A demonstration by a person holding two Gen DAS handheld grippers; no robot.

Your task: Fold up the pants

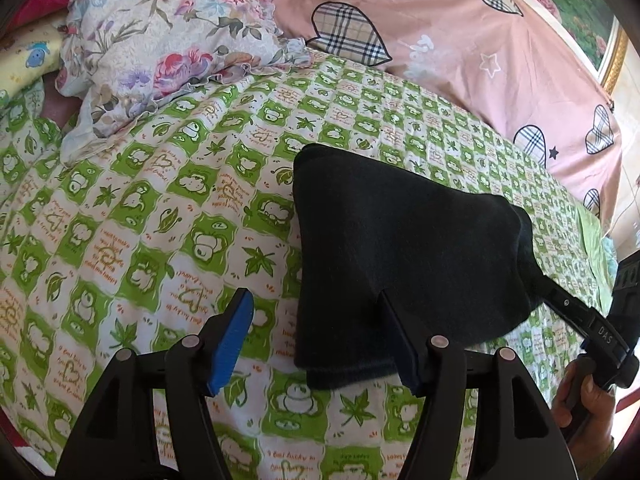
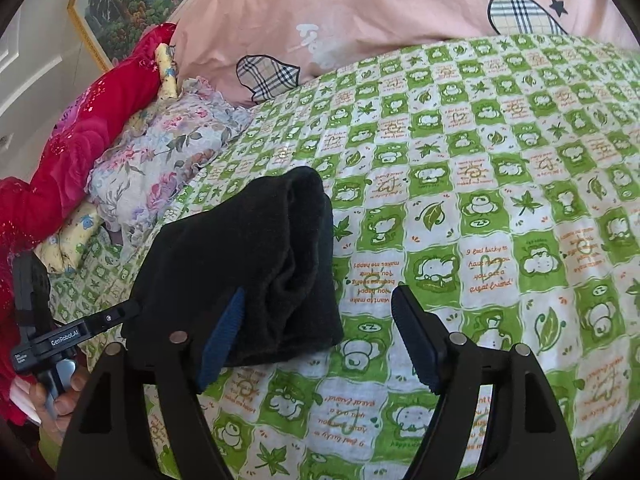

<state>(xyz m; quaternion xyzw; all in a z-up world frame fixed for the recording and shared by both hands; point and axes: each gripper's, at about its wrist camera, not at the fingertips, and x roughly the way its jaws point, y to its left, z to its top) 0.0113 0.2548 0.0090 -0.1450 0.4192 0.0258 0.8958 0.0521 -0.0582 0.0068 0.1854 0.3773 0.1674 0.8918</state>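
Note:
The black pants (image 1: 404, 248) lie folded into a compact bundle on the green-and-white checked bedsheet (image 1: 160, 216). My left gripper (image 1: 320, 340) is open, its right finger at the bundle's near edge and its left finger with the blue pad (image 1: 234, 344) over bare sheet. In the right wrist view the bundle (image 2: 256, 264) sits left of centre. My right gripper (image 2: 316, 336) is open, its left finger against the bundle's near side, its right finger over the sheet. Each gripper shows at the other view's edge beside the bundle.
A floral pillow (image 1: 160, 52) lies at the far left. A pink quilt with plaid hearts (image 1: 440, 40) runs along the back. A red blanket (image 2: 80, 140) is bunched at the left. A framed picture (image 2: 132, 4) hangs on the wall.

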